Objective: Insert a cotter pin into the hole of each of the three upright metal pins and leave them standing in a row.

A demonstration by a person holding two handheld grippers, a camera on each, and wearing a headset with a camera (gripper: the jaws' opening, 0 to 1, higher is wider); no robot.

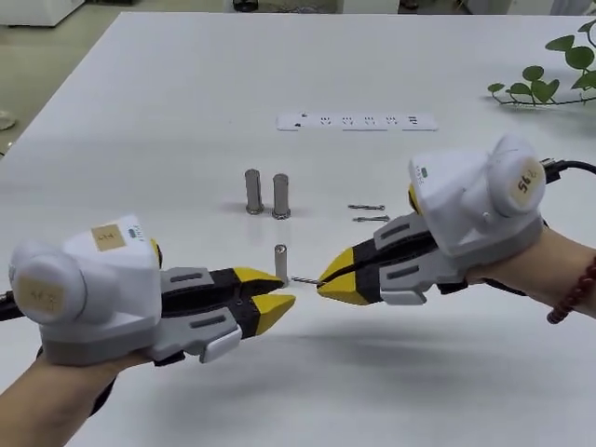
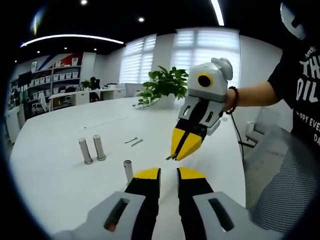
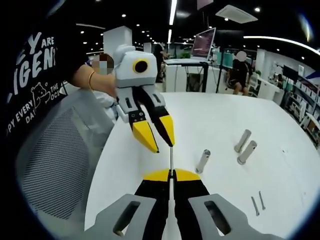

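- The thin grey metal cotter pin (image 1: 304, 279) is clamped in the closed yellow-tipped jaws of the right gripper (image 1: 322, 283). It sticks out leftward over the near part of the white table (image 1: 186, 112).
- Its free end sits just right of the short upright grey metal pin (image 1: 280, 262), at about mid-height. I cannot tell whether the two touch.
- This looks like the first insertion, with the cotter lined up but not yet through.
- The left gripper (image 1: 287, 290) has its jaws apart and grips nothing. Its tips are just on the near side of that upright pin's foot.
- Next, I judge, the left jaws should steady the upright pin while the right gripper aims the cotter at the cross-hole, which is too small to make out, and pushes it straight in.
- Two more upright grey metal pins (image 1: 252, 191) (image 1: 280, 196) stand side by side farther back, with two spare cotter pins (image 1: 366, 207) (image 1: 371, 219) lying to their right.
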